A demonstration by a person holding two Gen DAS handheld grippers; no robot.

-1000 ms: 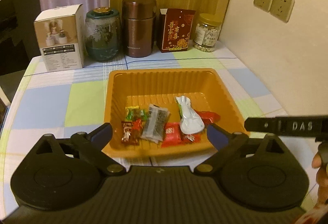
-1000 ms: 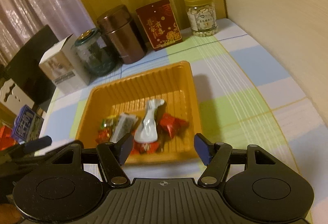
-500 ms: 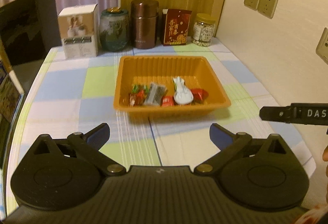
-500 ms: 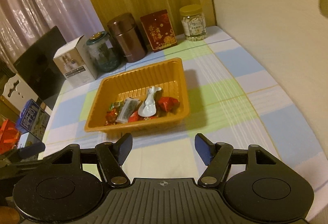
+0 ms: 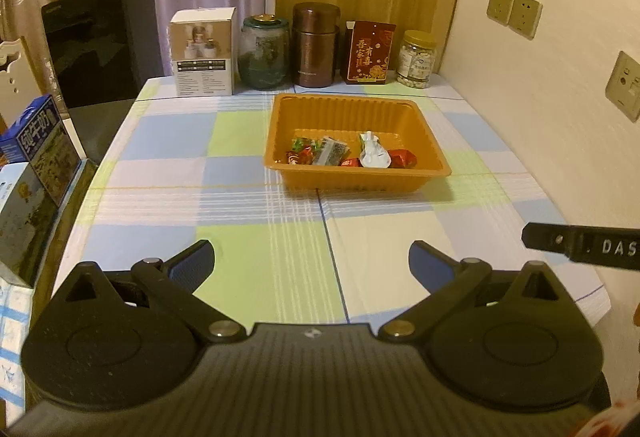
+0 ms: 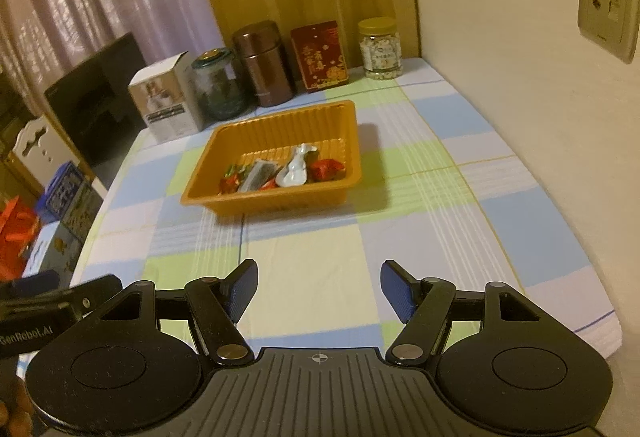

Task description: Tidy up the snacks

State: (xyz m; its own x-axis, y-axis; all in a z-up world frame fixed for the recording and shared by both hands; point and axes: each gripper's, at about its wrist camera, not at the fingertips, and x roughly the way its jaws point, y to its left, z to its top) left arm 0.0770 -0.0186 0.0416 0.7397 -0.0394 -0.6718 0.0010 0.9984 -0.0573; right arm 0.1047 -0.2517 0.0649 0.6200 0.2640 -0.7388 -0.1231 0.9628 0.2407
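Note:
An orange tray (image 5: pixel 352 109) stands on the checked tablecloth; it also shows in the right wrist view (image 6: pixel 280 125). Several wrapped snacks lie along its near side: a white packet (image 5: pixel 374 155), a red sweet (image 5: pixel 402 158), a grey packet (image 5: pixel 332 152) and small red and green sweets (image 5: pixel 300 153). In the right wrist view the white packet (image 6: pixel 294 171) lies among them. My left gripper (image 5: pixel 311 257) is open and empty, well back from the tray over the table's near part. My right gripper (image 6: pixel 318 287) is open and empty, also well short of the tray.
Along the back stand a white box (image 5: pixel 202 51), a green glass jar (image 5: pixel 264 53), a brown canister (image 5: pixel 315 45), a red box (image 5: pixel 370 53) and a yellow-lidded jar (image 5: pixel 417 59). A wall is on the right. A dark monitor (image 5: pixel 100 49) and cartons (image 5: pixel 36 145) are on the left.
Both grippers have pulled back and up from the tray, which now looks much smaller and farther away. Both stay open and empty. The snacks have not moved.

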